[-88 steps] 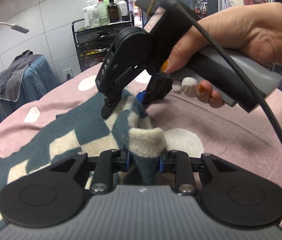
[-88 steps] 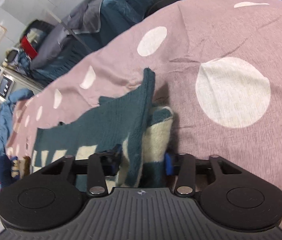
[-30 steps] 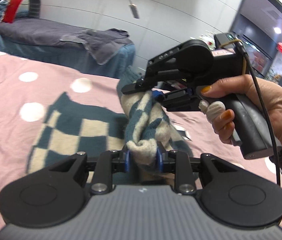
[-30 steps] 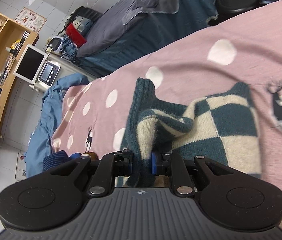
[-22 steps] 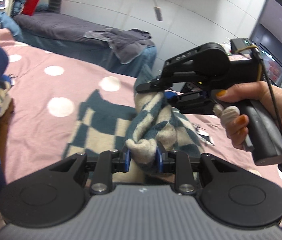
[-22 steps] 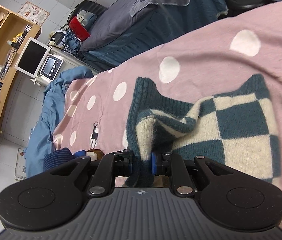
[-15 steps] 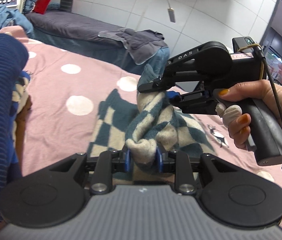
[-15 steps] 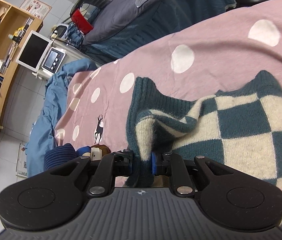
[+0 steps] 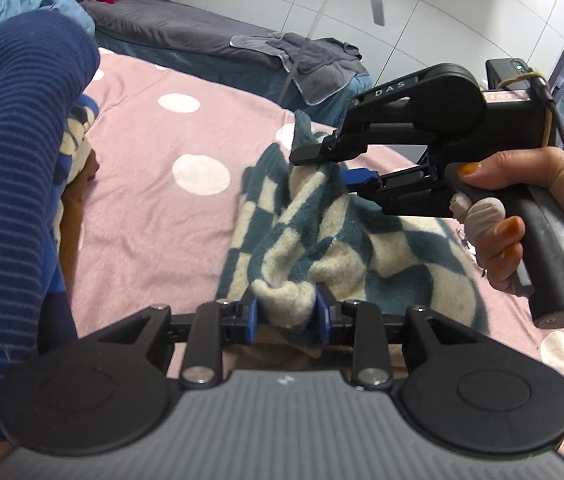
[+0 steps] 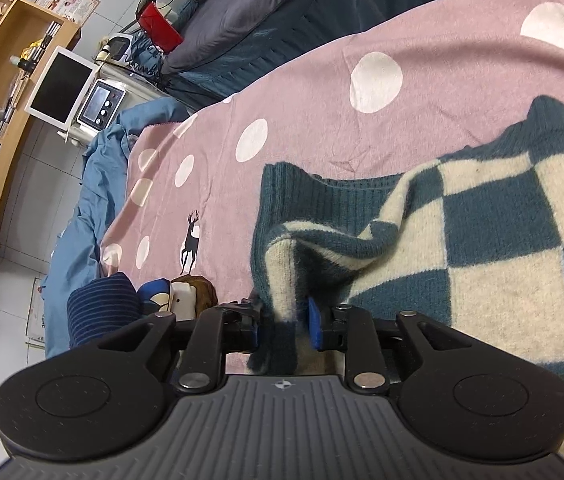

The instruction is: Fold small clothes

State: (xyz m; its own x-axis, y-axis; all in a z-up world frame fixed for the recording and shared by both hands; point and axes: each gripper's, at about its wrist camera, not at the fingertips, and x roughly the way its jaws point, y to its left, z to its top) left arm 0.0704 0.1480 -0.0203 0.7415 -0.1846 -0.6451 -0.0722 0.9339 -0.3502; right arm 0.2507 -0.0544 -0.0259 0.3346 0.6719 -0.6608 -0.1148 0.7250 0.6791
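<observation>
A small teal-and-cream checked knit sweater (image 9: 322,240) lies partly folded over itself on the pink dotted bedspread (image 9: 154,208). My left gripper (image 9: 285,314) is shut on a cream fold of its near edge. My right gripper (image 9: 336,162) shows in the left wrist view, shut on the far edge and holding it raised. In the right wrist view my right gripper (image 10: 284,322) pinches a cream and teal fold of the sweater (image 10: 482,240), with the ribbed teal hem beside it.
A stack of folded clothes, a navy striped one (image 9: 14,160) on top, sits close at the left; it also shows in the right wrist view (image 10: 102,308). A blue garment (image 10: 94,184) hangs off the bed edge. A second bed (image 9: 186,36) with grey cloth stands behind.
Both grippers have carried the gripped sweater edge over the rest of the garment toward the stack of folded clothes, which has come much closer at the left. Both grips hold.
</observation>
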